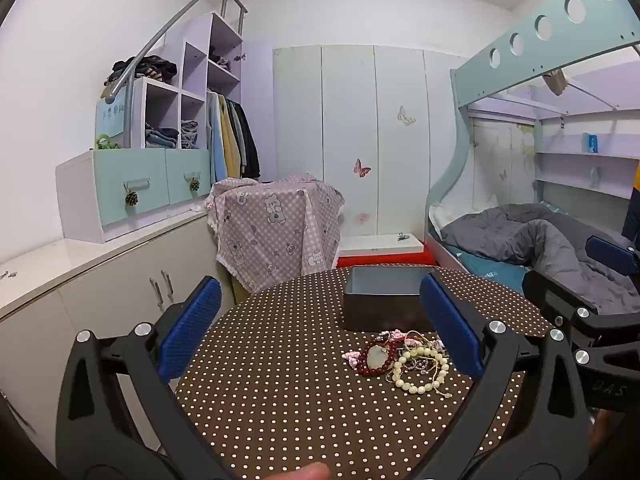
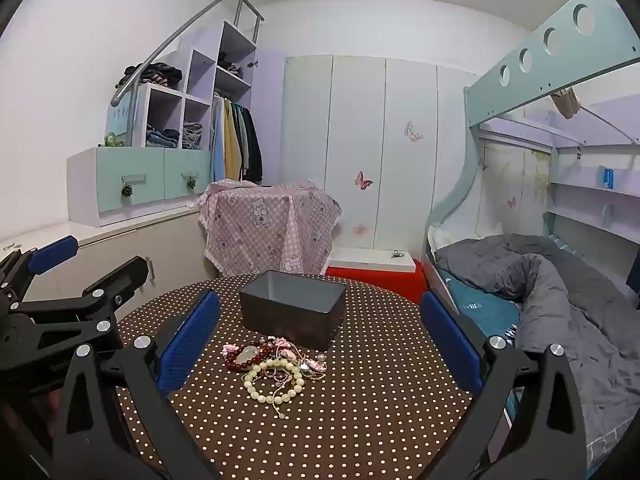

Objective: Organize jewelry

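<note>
While the round dotted table (image 2: 360, 420) fills the foreground, dark open box (image 2: 294, 310) sits at 12 o'clock of the jewelry pile (image 2: 276, 372), just beside it; left gripper (image 1: 320, 328) and right gripper (image 2: 320, 332) both spread wide, holding nothing, above the table

Both the left gripper (image 1: 320, 312) and the right gripper (image 2: 320, 320) have black frames, silver screws and blue textured pads (image 1: 190, 326).
</note>
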The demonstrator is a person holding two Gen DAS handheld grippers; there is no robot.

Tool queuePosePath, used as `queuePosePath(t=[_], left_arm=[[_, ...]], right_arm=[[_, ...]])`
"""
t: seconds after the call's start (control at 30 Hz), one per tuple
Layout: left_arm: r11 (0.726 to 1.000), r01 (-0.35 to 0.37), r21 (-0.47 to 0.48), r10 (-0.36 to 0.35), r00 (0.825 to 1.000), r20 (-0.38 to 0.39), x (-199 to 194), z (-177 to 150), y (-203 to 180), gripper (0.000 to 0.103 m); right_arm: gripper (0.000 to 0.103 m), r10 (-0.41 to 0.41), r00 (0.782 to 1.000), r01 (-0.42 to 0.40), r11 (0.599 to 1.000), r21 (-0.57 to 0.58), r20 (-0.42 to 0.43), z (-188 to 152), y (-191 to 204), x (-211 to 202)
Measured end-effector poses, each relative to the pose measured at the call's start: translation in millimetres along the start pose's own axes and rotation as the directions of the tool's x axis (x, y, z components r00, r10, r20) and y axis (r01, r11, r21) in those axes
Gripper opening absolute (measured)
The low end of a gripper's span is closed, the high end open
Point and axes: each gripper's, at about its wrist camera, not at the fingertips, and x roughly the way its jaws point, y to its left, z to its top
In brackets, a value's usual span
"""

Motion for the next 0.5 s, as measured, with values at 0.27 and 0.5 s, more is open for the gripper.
queuePosePath(t=[0.27,0.5], left_arm=[[1.0,-0.001,0.001,0.001,1.0,0.002,-1.1,-0.1,-0.9,0.097],[1.0,0.004,0.001,-0.004,1.0,-0.005,-0.9,-0.8,-0.6,0.097]], right_arm=[[0.096,0.002,1.0,-0.002,1.0,0.002,-0.01,-0.1,-0.1,0.0],[0.096,0.003,1.0,-0.003,1.0,0.003,-0.017,-0.4,-0.2,1.4]])
